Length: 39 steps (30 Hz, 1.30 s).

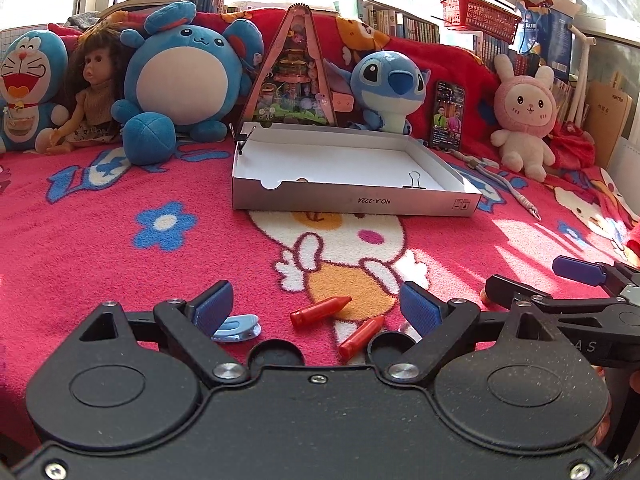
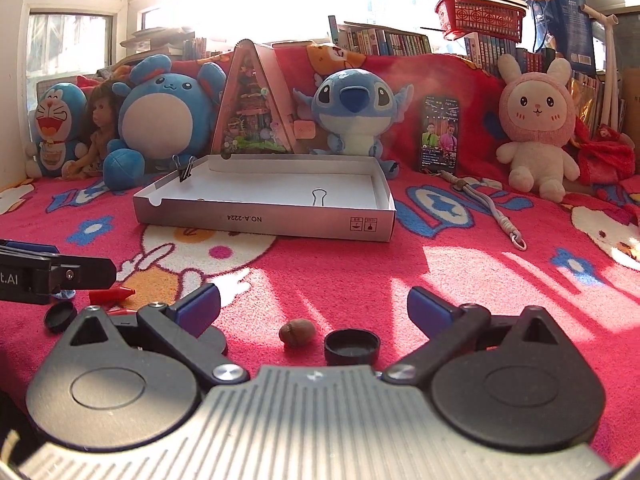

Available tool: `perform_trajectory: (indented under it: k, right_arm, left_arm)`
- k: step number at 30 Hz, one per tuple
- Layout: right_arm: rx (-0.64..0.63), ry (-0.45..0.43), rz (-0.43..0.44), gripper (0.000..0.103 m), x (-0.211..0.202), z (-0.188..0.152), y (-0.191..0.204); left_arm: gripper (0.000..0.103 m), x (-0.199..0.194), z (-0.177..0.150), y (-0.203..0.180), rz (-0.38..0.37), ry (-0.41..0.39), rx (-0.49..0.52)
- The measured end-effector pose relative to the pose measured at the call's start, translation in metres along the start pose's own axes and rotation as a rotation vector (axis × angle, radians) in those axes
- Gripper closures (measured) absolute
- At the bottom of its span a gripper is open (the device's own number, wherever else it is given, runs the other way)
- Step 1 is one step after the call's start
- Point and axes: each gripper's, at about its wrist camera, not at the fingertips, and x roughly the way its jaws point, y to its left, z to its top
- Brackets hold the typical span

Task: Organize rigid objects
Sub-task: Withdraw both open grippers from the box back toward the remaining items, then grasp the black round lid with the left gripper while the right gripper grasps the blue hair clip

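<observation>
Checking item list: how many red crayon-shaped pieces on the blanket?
2. One red crayon-shaped plastic piece lies between the left gripper's open fingers; the second sits just nearer the camera, partly behind the gripper body. More may be hidden.

The left gripper (image 1: 316,308) tilts downward, its jaws spread wide with nothing pressed between the blue pads. The right gripper (image 2: 314,308) sits just beside it, tilted likewise, its jaws also wide apart and gripping nothing.
</observation>
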Motion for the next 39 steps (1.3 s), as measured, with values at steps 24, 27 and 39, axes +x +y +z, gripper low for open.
perform_trajectory:
  k: [24, 27, 39]
  right_arm:
    - [0.085, 0.024, -0.134, 0.017, -0.013, -0.029, -0.001]
    - [0.093, 0.035, -0.157, 0.02, -0.011, -0.03, -0.001]
    - [0.103, 0.059, -0.209, 0.024, -0.009, -0.033, -0.006]
  left_arm:
    - [0.05, -0.016, -0.037, 0.0, 0.14, 0.014, -0.008]
    - [0.051, -0.015, -0.037, 0.001, 0.144, 0.015, -0.012]
    - [0.056, -0.01, -0.038, -0.001, 0.141, 0.018, -0.005]
